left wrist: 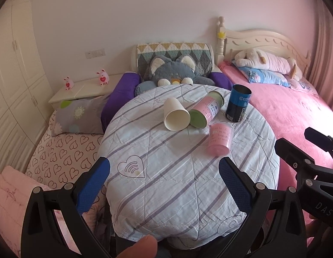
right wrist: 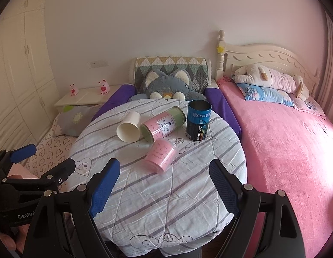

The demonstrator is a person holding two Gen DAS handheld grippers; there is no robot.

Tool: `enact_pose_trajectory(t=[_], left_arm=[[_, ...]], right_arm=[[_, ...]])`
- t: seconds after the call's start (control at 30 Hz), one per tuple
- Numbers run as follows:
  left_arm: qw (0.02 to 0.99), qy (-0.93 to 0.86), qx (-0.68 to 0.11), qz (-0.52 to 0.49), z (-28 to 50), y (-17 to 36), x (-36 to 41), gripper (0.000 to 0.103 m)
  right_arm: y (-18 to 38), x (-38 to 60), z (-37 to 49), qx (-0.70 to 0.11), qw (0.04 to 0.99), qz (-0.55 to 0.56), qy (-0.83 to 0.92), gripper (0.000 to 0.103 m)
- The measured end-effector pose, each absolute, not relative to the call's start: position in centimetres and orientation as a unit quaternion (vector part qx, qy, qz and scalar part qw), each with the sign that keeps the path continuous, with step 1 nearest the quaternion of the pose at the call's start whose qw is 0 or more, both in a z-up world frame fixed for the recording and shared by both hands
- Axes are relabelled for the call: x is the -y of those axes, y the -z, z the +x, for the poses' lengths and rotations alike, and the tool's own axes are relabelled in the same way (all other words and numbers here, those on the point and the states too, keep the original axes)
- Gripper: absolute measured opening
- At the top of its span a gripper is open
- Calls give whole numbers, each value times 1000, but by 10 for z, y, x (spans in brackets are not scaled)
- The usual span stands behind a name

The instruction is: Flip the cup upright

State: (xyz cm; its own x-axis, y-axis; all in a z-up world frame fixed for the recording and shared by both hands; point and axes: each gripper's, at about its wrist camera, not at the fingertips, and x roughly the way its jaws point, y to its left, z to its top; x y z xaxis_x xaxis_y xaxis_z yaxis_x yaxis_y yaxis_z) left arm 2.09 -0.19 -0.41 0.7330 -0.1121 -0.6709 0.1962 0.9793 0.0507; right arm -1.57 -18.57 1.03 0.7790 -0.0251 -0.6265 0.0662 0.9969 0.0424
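A white paper cup (left wrist: 176, 115) (right wrist: 129, 129) lies on its side on the round table with a striped cloth (left wrist: 166, 182) (right wrist: 162, 193), mouth toward me. A pink-and-green can (left wrist: 206, 110) (right wrist: 163, 124) lies on its side touching it. A small pink cup (left wrist: 220, 142) (right wrist: 161, 155) lies tipped in front. A blue tin (left wrist: 238, 103) (right wrist: 198, 120) stands upright at the right. My left gripper (left wrist: 164, 172) and right gripper (right wrist: 164, 172) are both open and empty, well short of the cups near the table's front.
A pink bed (left wrist: 291, 107) (right wrist: 284, 139) runs along the right. A heart-print bed with a grey pillow (left wrist: 78, 116) lies at the left. A grey cat plush (left wrist: 172, 73) (right wrist: 166, 86) sits behind the table. A nightstand (left wrist: 84, 88) stands at back left.
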Motion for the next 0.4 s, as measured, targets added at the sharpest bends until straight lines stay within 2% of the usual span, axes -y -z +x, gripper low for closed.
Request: enact_pose_trajectory(t=[0.4], left_arm=[[931,81,-353,52,16,2,0,102]], right_arm=[[-11,183,-22,-333,942,35,24,86]])
